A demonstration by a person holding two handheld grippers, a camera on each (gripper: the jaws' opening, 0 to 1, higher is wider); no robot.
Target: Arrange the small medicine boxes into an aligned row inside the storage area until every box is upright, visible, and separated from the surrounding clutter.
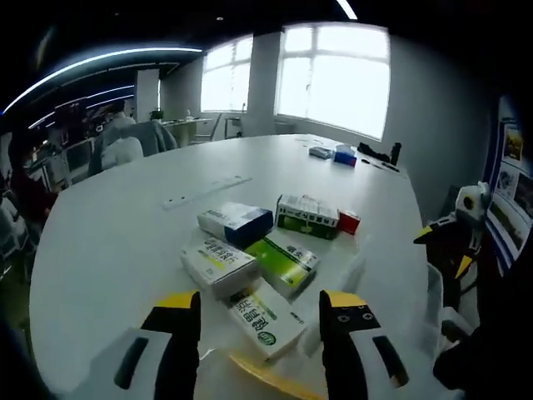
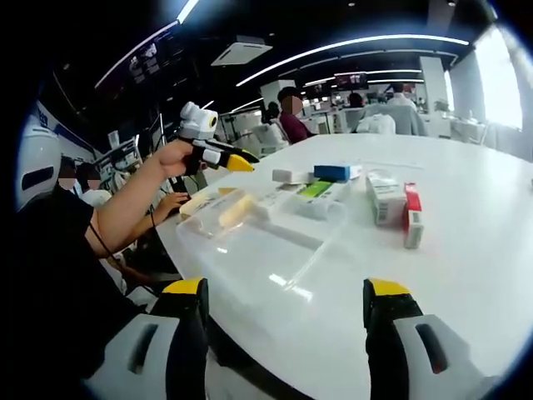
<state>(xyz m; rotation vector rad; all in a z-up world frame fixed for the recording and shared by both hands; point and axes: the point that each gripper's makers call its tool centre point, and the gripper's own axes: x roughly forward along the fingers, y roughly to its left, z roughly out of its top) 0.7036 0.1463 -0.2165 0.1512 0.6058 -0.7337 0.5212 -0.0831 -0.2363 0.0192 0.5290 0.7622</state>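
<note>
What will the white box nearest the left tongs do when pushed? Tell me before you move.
The nearest white box looks like light cardboard lying flat on the smooth white table, so it will probably slide, not tip. It lies skewed, so an off-centre push may spin it into the green box beside it.

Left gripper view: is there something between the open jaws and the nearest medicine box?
Nothing visible is in the way. The left gripper is open, and the nearest box, white with a green logo, lies flat on the table, with its near end between the jaw tips. The other boxes lie behind it.
</note>
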